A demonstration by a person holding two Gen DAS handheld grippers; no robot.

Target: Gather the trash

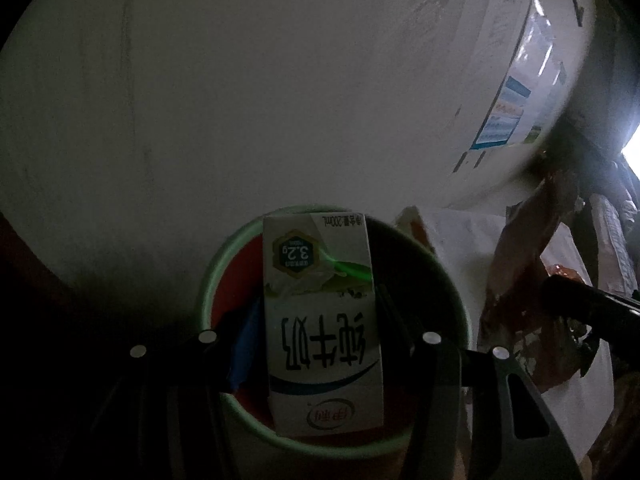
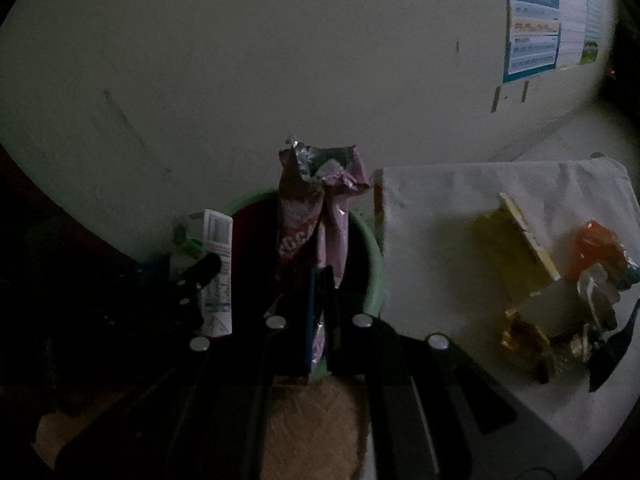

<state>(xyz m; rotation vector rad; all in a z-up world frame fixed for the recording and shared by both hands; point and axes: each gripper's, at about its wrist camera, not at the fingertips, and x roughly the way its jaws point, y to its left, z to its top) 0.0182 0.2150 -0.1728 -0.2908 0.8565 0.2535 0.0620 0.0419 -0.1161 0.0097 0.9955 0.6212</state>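
left tongs [image 1: 320,320] clamp a white rectangular milk carton with green print [image 1: 320,320], held upside down right over the round green-rimmed bin with a red inside [image 1: 208,280], so i'd say it's lined up to drop straight in; the right camera shows the same carton [image 2: 216,264] at the bin's left edge

right tongs [image 2: 318,312] pinch narrow on a crumpled pink foil snack wrapper [image 2: 316,208], standing upright above the same bin [image 2: 370,264], looks queued for the same drop

count: one bin, one carton, one pink wrapper

to the right on the white-covered table [image 2: 440,216], near the bin, trash waits: one yellow flattened box [image 2: 516,244], one orange wrapper [image 2: 596,244], and a dark heap of scraps too dim to count
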